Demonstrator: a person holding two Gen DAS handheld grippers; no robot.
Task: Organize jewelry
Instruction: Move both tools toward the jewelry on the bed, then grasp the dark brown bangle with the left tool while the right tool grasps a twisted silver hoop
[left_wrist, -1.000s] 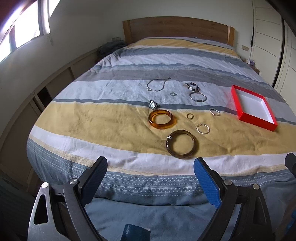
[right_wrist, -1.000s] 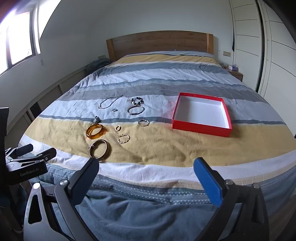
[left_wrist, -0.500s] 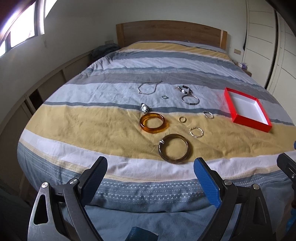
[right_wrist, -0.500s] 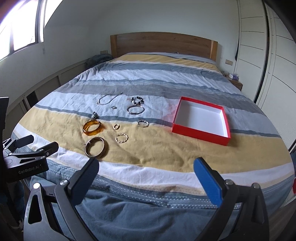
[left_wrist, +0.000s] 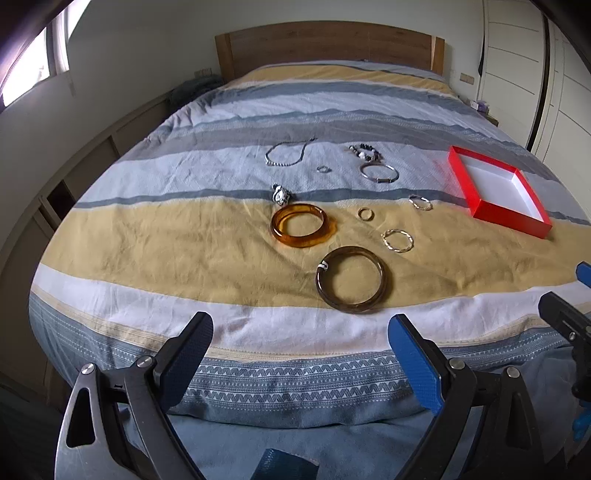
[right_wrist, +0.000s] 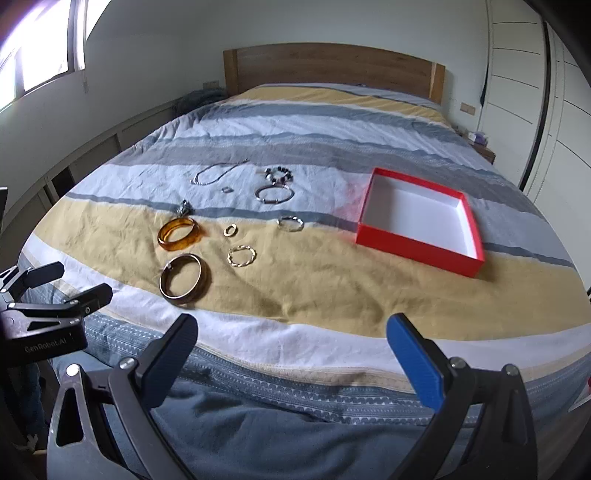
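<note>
Jewelry lies spread on the striped bedspread (left_wrist: 184, 240): a dark brown bangle (left_wrist: 351, 278) nearest me, an amber bangle (left_wrist: 300, 225), a twisted gold ring-bracelet (left_wrist: 397, 240), a small gold ring (left_wrist: 365, 213), a silver chain (left_wrist: 286, 153), a beaded bracelet (left_wrist: 364, 152) and a silver bangle (left_wrist: 378, 172). An open red box (right_wrist: 421, 225) with a white inside sits to their right. My left gripper (left_wrist: 301, 345) hangs open at the bed's foot, short of the brown bangle (right_wrist: 183, 280). My right gripper (right_wrist: 291, 341) is open too, below the box.
A wooden headboard (right_wrist: 332, 70) stands at the far end. White wardrobe doors (right_wrist: 554, 92) line the right wall, a low shelf unit (left_wrist: 74, 173) runs along the left wall under a window. A folded blue-grey blanket (right_wrist: 258, 424) hangs over the bed's foot.
Both grippers have drifted closer to the bed and slightly left, so the jewelry and box look larger. Both stayed open and nothing on the bed moved.
</note>
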